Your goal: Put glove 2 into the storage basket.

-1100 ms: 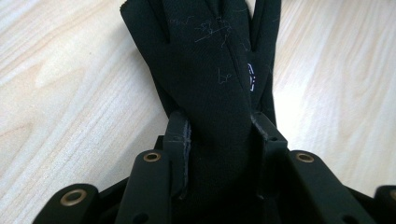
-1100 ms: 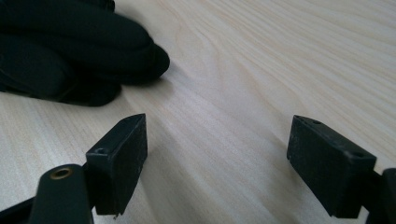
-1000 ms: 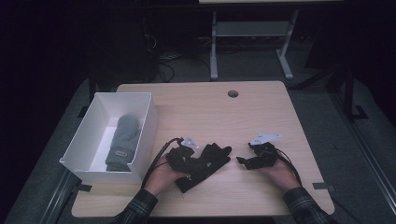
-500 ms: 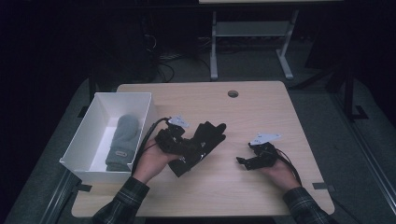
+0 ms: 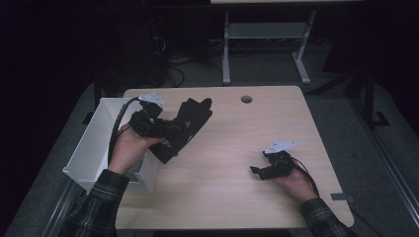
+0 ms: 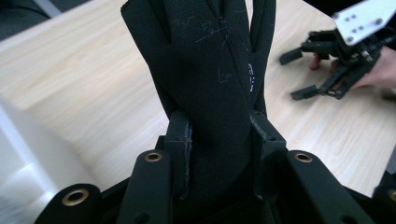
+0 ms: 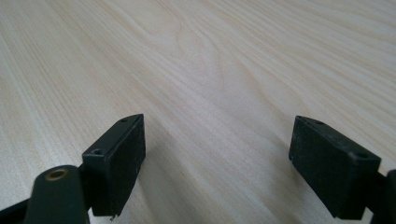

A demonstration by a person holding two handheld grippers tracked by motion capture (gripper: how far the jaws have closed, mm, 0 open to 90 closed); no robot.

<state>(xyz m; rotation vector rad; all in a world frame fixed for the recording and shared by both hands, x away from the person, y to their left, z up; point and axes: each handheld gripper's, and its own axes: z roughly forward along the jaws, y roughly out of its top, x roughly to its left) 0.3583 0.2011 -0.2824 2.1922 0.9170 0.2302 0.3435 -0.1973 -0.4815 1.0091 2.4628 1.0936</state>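
Glove (image 5: 190,123), soft and limp, we clamp at its cuff in our left gripper (image 5: 165,131) beside the box (image 5: 94,148); right gripper (image 5: 259,171) gapes empty.

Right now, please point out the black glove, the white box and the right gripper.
black glove (image 6: 210,84): left gripper view, its palm.
white box (image 5: 94,148): high view, its outer side wall.
right gripper (image 5: 256,171): high view, between its fingertips.

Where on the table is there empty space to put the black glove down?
Bare wood lies between the left gripper holding the black glove and the right gripper, and near the round hole. The table is crowded at the white box.
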